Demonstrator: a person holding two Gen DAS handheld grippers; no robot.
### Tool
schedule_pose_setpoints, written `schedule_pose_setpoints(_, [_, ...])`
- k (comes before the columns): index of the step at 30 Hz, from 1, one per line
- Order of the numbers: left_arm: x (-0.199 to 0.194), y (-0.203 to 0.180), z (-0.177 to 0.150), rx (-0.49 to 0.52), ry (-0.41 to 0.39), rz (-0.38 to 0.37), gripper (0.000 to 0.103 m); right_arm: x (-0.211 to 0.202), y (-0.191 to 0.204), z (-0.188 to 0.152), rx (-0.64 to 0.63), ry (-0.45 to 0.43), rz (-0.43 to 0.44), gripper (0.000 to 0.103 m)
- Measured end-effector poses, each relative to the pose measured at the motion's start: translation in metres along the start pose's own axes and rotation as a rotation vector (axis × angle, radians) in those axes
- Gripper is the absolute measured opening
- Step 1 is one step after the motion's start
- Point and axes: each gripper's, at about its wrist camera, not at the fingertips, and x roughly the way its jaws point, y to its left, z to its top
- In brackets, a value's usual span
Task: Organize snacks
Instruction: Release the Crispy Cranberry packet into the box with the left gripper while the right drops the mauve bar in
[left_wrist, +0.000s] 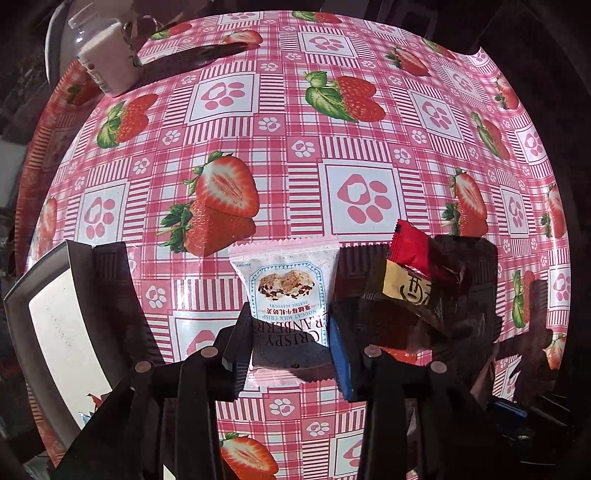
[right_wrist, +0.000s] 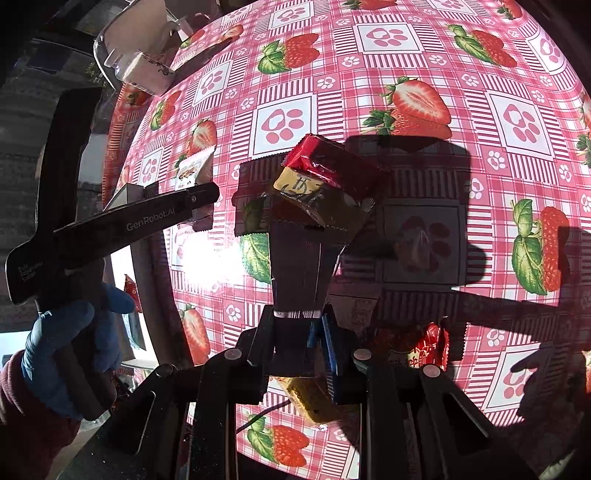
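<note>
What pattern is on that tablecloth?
The tablecloth is pink-and-white check with strawberries and paw prints, clearest in the left wrist view.

Snack packets and other things on the strawberry-print cloth

One white nougat-crisp packet (left_wrist: 288, 295); one red-and-yellow wrapped packet (right_wrist: 325, 177); one red foil packet (right_wrist: 424, 350); one clear plastic bottle (left_wrist: 99, 55).

A table covered in a pink checked cloth (left_wrist: 332, 122) with strawberries and paw prints is carrying everything. A white cup (left_wrist: 110, 59) is standing at its far left edge, and an open white box (left_wrist: 55, 332) is sitting at the near left. A red wrapped snack (right_wrist: 424, 349) is lying on the cloth at the near right, half in shadow.
</note>
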Motion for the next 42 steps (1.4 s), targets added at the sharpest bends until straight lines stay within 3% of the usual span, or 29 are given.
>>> schedule_pose_setpoints(6, [-0.036,0.045,-0.031,-0.094,-0.043,-0.006,0.041,0.014,0.043,0.003,-0.074,0.027,0.011,0.025])
schedule_pose_setpoints(14, [-0.066,0.142,-0.070,-0.281,-0.090,0.076,0.041,0.048,0.148,0.022,-0.240,0.067,0.067,0.025])
schedule_pose_setpoints(21, [-0.055,0.221,-0.112,-0.389,-0.038,0.137,0.041,0.090,0.245,0.036,-0.367,0.115,0.103,0.025])
schedule_pose_setpoints(27, [-0.045,0.249,-0.126,-0.420,-0.012,0.131,0.042,0.128,0.291,0.043,-0.412,0.156,0.087,0.025])
schedule_pose_setpoints(29, [-0.042,0.252,-0.127,-0.418,-0.007,0.135,0.045,0.139,0.299,0.045,-0.421,0.170,0.072,0.025])
schedule_pose_setpoints(31, [-0.038,0.256,-0.127,-0.411,-0.007,0.138,0.067,0.147,0.304,0.047,-0.418,0.181,0.053,0.025])
schedule_pose_setpoints(33, [-0.033,0.259,-0.126,-0.404,-0.011,0.136,0.078,0.154,0.304,0.050,-0.405,0.201,0.040,0.026])
schedule_pose_setpoints(35, [-0.028,0.260,-0.127,-0.389,-0.006,0.115,0.079,0.159,0.304,0.053,-0.387,0.211,0.029,0.047])
schedule_pose_setpoints(36, [-0.023,0.260,-0.126,-0.382,0.002,0.102,0.079,0.162,0.303,0.054,-0.375,0.215,0.031,0.073])
schedule_pose_setpoints(37, [-0.019,0.261,-0.127,-0.375,0.010,0.095,0.079,0.163,0.302,0.056,-0.363,0.212,0.033,0.081])
schedule_pose_setpoints(42, [-0.002,0.262,-0.132,-0.362,0.054,0.088,0.079,0.171,0.285,0.068,-0.292,0.219,0.007,0.081])
